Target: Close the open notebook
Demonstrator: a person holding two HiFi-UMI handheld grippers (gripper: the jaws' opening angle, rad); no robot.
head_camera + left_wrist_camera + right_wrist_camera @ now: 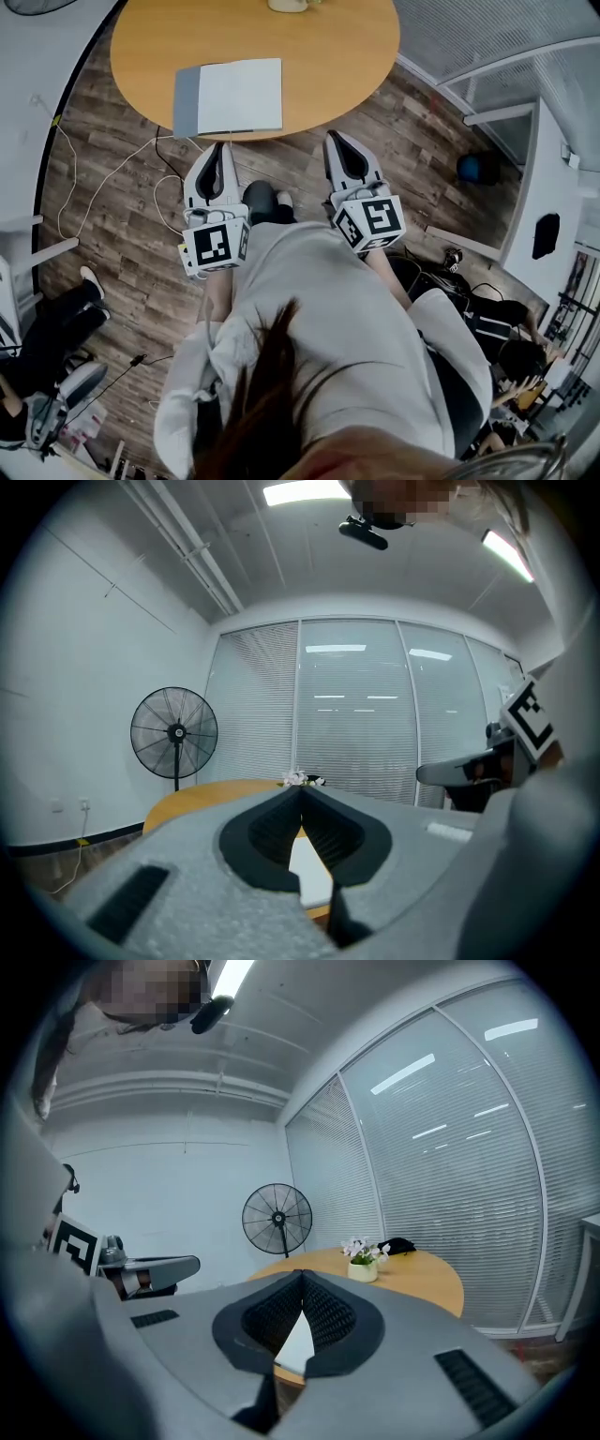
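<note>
Down through the head view, shows the notebook (234, 97) flat on the round wooden bench (328, 56), close to the near rim, white page up with a grey strip along its left side. Reads as open, with nothing yet folded over. Places the left hand-held gripper (221, 146) just short of that rim, near the notebook's near edge with no contact apparent. Places the right hand-held gripper (334, 139) off to the side, also short of the bench. Across the left gripper view, confirms jaws clenched tip to tip with nothing between them. Leaves only a white sliver of notebook visible beyond the gap, plus a standing fan (174, 731) behind the bench. Across the right gripper view, gives the same: clenched, empty, aimed over the bench towards a flower pot (363, 1270) on the far side. Looks like approach only, with the closing itself not begun. Cannot pinch a thin cover with jaws clenched like this, so needs opening first or settles for nudging. Could skid so light a notebook across the bench by pushing low on it, or drag it off the near rim to the floor. Could crease pages by catching several at once instead of the cover. Could spin the whole thing rather than fold it by working one side with nothing pinning the other.
</note>
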